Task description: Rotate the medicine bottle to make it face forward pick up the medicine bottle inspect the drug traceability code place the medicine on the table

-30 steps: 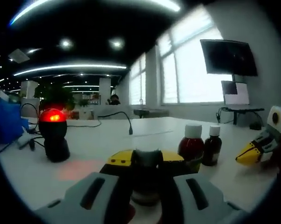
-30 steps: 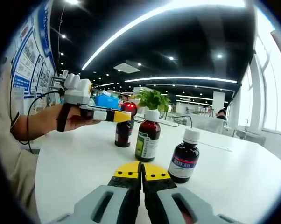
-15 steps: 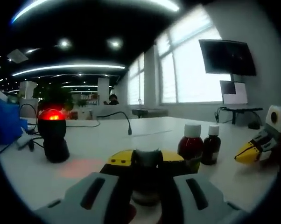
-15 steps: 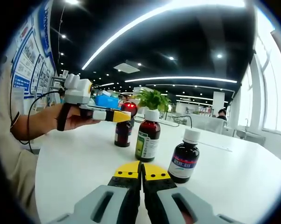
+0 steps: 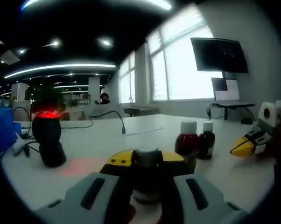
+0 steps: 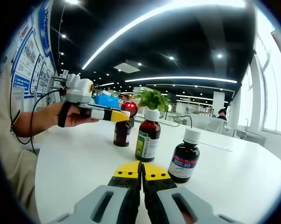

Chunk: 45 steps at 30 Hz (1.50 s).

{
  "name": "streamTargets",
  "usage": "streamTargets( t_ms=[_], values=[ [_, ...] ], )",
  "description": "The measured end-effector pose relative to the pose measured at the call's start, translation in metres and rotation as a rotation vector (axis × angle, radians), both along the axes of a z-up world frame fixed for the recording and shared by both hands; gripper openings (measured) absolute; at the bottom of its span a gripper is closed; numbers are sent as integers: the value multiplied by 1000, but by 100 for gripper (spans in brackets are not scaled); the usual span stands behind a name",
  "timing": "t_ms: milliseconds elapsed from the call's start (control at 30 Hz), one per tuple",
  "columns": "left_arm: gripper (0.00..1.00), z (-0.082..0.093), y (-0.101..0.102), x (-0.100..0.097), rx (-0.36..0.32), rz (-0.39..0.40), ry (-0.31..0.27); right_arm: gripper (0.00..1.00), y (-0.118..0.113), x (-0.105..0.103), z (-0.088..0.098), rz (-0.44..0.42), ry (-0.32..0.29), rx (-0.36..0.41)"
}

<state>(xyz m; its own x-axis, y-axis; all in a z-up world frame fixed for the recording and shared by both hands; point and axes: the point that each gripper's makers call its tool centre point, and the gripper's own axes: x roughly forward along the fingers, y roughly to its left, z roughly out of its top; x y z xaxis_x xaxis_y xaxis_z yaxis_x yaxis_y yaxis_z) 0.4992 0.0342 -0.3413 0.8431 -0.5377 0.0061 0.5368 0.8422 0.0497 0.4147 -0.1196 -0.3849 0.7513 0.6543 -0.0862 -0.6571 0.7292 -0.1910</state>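
With my left hand-held gripper [image 5: 147,161] clamped on a medicine bottle [image 5: 147,176] and the right hand-held gripper [image 6: 141,171] closed empty, I should tilt the label squarely toward the red scanner [image 5: 47,140].

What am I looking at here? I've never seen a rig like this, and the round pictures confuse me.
There is no robot. A person holds a hand-held gripper in each hand, and each gripper carries a fisheye camera that looks forward along its own two fingers, so each picture is one gripper's own view.

In the right gripper view, the right gripper rises from the bottom with its yellow-tipped fingers closed together and nothing between them. Further back, a hand holds the left gripper, which appears to grip the top of a small dark bottle standing on the white table.

Two more medicine bottles stand nearby: a green-labelled bottle and a blue-labelled bottle. The left gripper view also shows a black device with a red light, probably a code scanner.
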Motion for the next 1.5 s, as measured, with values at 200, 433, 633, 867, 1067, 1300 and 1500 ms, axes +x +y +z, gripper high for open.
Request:
streamTargets(
  t_ms=[200, 433, 633, 867, 1067, 1300, 1500],
  values=[
    [11, 0, 2, 1, 0, -41, 7, 0, 1, 0, 0, 2, 0, -3],
    [11, -1, 7, 5, -14, -119, 31, 0, 1, -1, -1, 0, 1, -5],
    [11, -2, 4, 0, -29, -179, 41, 0, 2, -1, -1, 1, -1, -5],
    [11, -1, 2, 0, -26, -226, 44, 0, 3, -3, 0, 0, -1, -5],
    [11, -2, -3, -5, -31, -252, 46, 0, 4, -4, 0, 1, -3, -7],
    [11, -2, -7, -8, -33, -252, 44, 0, 5, -6, 1, 1, -5, -10],
    [11, -2, -6, -7, -33, -252, 48, 0, 4, -5, 1, 1, -5, -4]
  ],
)
